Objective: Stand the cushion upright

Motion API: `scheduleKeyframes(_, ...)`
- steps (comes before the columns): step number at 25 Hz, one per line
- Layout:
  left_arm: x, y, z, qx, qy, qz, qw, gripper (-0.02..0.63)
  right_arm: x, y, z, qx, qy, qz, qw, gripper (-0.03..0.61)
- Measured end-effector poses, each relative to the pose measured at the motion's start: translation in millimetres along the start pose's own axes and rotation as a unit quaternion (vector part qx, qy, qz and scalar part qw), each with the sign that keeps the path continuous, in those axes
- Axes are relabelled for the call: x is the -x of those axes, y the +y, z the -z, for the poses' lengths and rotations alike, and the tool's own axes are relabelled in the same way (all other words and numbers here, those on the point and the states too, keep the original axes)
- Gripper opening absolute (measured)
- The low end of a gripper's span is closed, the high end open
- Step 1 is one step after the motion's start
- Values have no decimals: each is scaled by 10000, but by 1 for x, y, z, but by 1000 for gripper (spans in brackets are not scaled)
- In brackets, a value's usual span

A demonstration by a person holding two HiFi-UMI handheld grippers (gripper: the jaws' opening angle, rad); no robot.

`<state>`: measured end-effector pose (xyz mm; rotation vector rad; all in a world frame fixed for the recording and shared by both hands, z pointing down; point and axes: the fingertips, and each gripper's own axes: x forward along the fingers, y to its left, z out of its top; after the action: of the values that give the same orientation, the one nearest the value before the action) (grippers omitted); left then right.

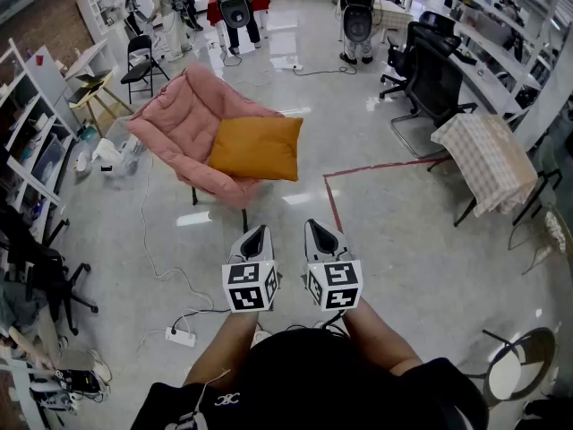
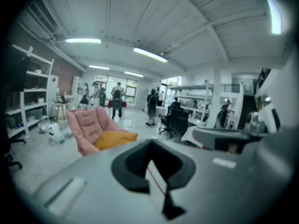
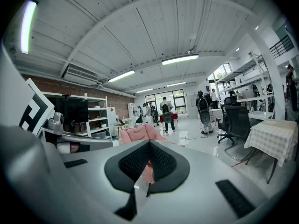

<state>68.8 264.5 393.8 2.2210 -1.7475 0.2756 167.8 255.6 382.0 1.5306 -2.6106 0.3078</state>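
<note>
Glossy grey workshop floor (image 1: 403, 240), a pink chair with a cushion on it, two claws held out in front

Shelves line the left wall and people stand at the far end; on the right are black office chairs (image 1: 430, 79) and a table with a checked cloth (image 1: 488, 159), and a red tape line (image 1: 376, 167) runs across the floor between the table and the pink chair (image 1: 179, 115). On that chair's seat the orange cushion (image 1: 257, 147) lies flat, one edge reaching past the seat's right side. Nearer, well apart from the chair, the left claw (image 1: 260, 229) and the right claw (image 1: 312, 224) sit side by side pointing toward it, each with its jaws closed together and nothing between them
</note>
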Motion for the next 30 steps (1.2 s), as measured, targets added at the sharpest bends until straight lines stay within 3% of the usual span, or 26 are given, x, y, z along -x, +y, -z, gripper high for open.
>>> scheduleKeyframes(11, -9, -27, 6, -98, 162, 83, 9998, 0, 15, -19, 6, -74, 31, 54, 10000, -5)
scheduleKeyframes(30, -48, -108, 7, -293, 224, 196, 9991, 0, 37, -104, 12, -148, 8, 161, 9998, -5)
